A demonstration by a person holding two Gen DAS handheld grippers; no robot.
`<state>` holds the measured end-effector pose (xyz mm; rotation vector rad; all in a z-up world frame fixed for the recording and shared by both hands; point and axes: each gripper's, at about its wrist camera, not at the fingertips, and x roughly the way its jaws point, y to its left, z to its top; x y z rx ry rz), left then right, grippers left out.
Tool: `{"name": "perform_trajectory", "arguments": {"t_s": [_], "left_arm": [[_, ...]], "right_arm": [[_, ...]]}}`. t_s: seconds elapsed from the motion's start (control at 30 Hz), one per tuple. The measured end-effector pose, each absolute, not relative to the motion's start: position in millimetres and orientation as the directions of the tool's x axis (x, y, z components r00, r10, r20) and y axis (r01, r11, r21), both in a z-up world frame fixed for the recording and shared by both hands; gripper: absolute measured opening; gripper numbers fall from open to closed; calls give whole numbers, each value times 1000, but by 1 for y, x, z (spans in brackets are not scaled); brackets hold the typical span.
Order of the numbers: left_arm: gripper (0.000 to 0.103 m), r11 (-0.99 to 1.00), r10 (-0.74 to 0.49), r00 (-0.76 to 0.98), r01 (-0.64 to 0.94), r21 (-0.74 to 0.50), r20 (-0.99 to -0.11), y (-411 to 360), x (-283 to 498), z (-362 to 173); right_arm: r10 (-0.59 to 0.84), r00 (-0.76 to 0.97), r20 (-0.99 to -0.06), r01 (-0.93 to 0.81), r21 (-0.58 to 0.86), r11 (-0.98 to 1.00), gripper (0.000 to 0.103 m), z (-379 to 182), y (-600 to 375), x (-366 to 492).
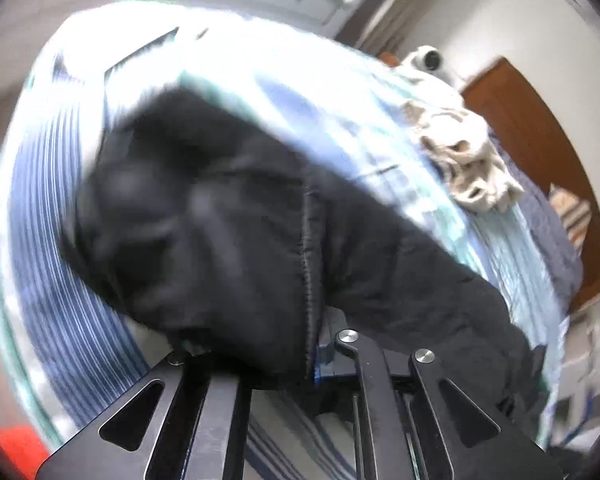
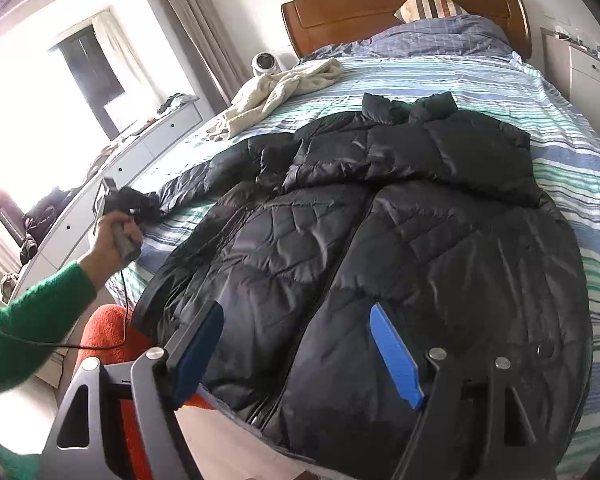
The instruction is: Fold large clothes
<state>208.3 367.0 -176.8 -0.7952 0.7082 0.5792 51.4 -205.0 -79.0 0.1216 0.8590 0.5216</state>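
A large black puffer jacket [image 2: 380, 220] lies spread, front up and collar towards the headboard, on a striped bedsheet [image 2: 560, 152]. One sleeve stretches out to the left edge of the bed. There a hand in a green sleeve holds my left gripper [image 2: 140, 206], shut on the sleeve's end. In the left wrist view the black fabric [image 1: 240, 220] is bunched over the jaws and hides most of them; the left gripper [image 1: 320, 364] shows only a sliver of blue pad. My right gripper [image 2: 296, 316] is open above the jacket's hem, with nothing pressed between its blue pads.
A crumpled cream garment [image 2: 284, 84] lies near the bed's far left corner. A wooden headboard [image 2: 360, 8], a folded blue quilt [image 2: 432, 36] and a pillow are at the far end. A white dresser [image 2: 148, 148] runs along the left, a nightstand [image 2: 580, 76] stands at the right, and an orange furry thing [image 2: 104, 332] is below.
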Motion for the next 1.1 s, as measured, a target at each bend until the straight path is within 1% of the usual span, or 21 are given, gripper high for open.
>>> {"name": "perform_trajectory", "arguments": {"t_s": [0.07, 0.1, 0.17, 0.2, 0.23, 0.33, 0.4, 0.47, 0.53, 0.57, 0.6, 0.63, 0.67, 0.7, 0.73, 0.77, 0.83, 0.87, 0.93, 1.0, 1.1], "left_arm": [[4, 674, 253, 663, -643, -363, -705, 348, 220, -136], [4, 702, 263, 678, -623, -346, -686, 340, 223, -122], [4, 797, 274, 739, -533, -284, -616, 308, 239, -73], [4, 825, 273, 758, -501, -261, -592, 296, 242, -59], [4, 871, 260, 793, -438, -220, -551, 270, 249, -35], [4, 966, 186, 872, -245, -77, -453, 185, 265, 16], [4, 994, 107, 903, -110, 17, -417, 123, 272, 31], [5, 987, 6, 918, 59, 152, -397, 43, 271, 33], [5, 945, -65, 910, 188, 267, -410, -20, 270, 18], [7, 908, -104, 892, 266, 324, -440, -56, 269, 1], [12, 873, -131, 866, 332, 357, -483, -85, 269, -17], [13, 835, -157, 823, 406, 372, -546, -112, 271, -39], [32, 810, -161, 787, 450, 376, -595, -129, 272, -54], [61, 768, -145, 727, 510, 387, -671, -155, 274, -87], [69, 743, -128, 699, 537, 399, -703, -168, 273, -108], [73, 719, -113, 680, 559, 413, -724, -178, 269, -126], [73, 682, -75, 665, 578, 448, -743, -187, 256, -155], [72, 681, -80, 672, 576, 452, -736, -184, 247, -158], [76, 700, -115, 661, 584, 412, -742, -175, 238, -149], [87, 746, -173, 639, 582, 324, -749, -149, 235, -132], [91, 799, -212, 633, 550, 241, -745, -110, 224, -108]], "right_arm": [[497, 535, -684, -378, 332, 864, 78, -82, -210, 48], [500, 536, -681, -373, 340, 863, 78, -82, -213, 48], [503, 538, -676, -364, 352, 862, 78, -84, -217, 47], [504, 543, -672, -361, 355, 863, 78, -85, -219, 47], [505, 547, -668, -359, 357, 862, 78, -84, -221, 47], [508, 565, -651, -346, 372, 861, 78, -82, -226, 45], [512, 576, -638, -337, 385, 859, 78, -80, -231, 42], [502, 595, -628, -325, 383, 865, 78, -78, -239, 38], [486, 618, -618, -305, 382, 873, 78, -75, -250, 33], [478, 629, -613, -293, 383, 876, 78, -73, -257, 31], [470, 640, -608, -280, 385, 880, 78, -73, -263, 30], [457, 652, -605, -260, 387, 884, 78, -73, -270, 27], [443, 661, -606, -239, 389, 889, 78, -73, -279, 25], [427, 669, -608, -216, 390, 895, 78, -74, -287, 23], [414, 676, -610, -198, 390, 899, 78, -75, -293, 21], [398, 685, -611, -177, 390, 904, 78, -75, -301, 18], [368, 701, -611, -137, 391, 910, 78, -76, -317, 13], [350, 710, -612, -113, 391, 913, 78, -76, -326, 10], [326, 718, -616, -76, 396, 915, 78, -78, -342, 11], [317, 713, -625, -55, 402, 914, 78, -80, -355, 22], [307, 712, -632, -38, 401, 915, 78, -74, -362, 53]]}}
